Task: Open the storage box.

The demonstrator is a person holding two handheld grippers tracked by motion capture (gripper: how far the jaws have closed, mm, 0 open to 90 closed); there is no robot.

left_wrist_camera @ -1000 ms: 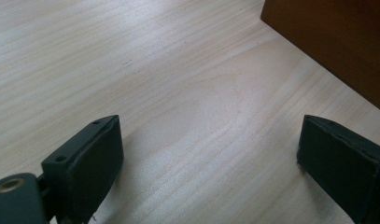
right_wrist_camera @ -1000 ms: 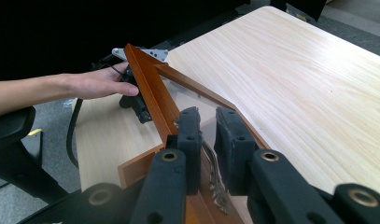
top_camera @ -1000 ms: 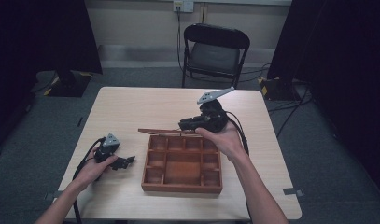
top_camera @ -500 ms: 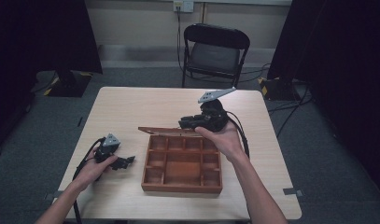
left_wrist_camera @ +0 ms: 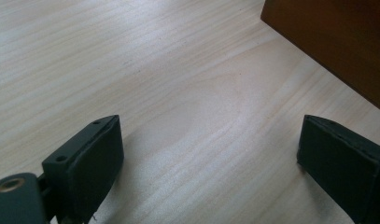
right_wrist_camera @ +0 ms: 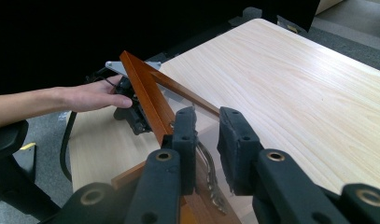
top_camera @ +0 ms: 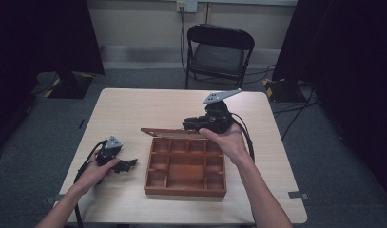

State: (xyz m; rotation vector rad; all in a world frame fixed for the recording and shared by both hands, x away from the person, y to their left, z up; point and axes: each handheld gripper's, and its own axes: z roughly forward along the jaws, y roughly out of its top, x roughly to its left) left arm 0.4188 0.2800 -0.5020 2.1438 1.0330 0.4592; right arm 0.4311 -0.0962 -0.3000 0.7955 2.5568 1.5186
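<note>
Little displacement is seen since the earlier frames: the right tongs (top_camera: 193, 124) remain at the far edge of the brown wooden compartment box (top_camera: 186, 165), where the box's thin wooden-framed hinged lid (right_wrist_camera: 148, 98) is held raised. Whether the right jaws actually clamp the lid cannot be told; a narrow gap is seen between them. The left tongs (top_camera: 129, 164) rest wide open and empty on the pale wood-grain worktop (top_camera: 134, 109), just left of the box.
</note>
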